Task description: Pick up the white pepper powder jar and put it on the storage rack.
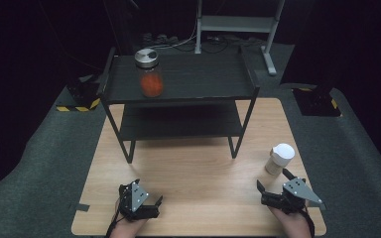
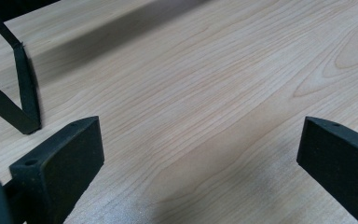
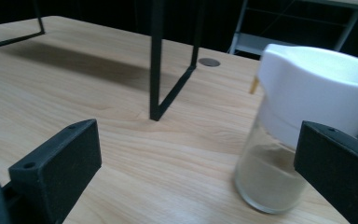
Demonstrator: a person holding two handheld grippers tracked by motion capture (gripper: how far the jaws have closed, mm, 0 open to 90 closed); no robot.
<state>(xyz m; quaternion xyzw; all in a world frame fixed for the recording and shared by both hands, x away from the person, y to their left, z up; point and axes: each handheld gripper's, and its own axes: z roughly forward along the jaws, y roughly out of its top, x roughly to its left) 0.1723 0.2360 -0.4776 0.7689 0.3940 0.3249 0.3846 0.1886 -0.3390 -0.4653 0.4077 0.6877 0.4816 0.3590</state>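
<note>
Listing what we find at this moment, entry by entry.

Right gripper [image 1: 274,184]: we record its jaws spread wide, nothing between them, low over the table [image 1: 193,198].
White-lidded jar [image 1: 280,158]: upright on the table, just ahead of the right gripper and a little toward its right jaw; in the right gripper view the jar [image 3: 289,140] stands close by that jaw, not yet between the two. Pale powder fills its lower part.
Long axis: vertical, so we judge a level, sideways closing on the glass body fits best.
Nearer hand: the right; the left gripper [image 1: 144,197] is well apart from the jar, jaws likewise spread and empty, over bare wood.
Shelf rack [image 1: 178,99]: ahead of both grippers; its near right leg [image 3: 156,60] stands beyond the jar, to the left.
Jar with metal lid [image 1: 149,74]: on the rack's top shelf, far ahead of the left gripper, orange contents.
Obstructions: we see none between right gripper and jar.
</note>
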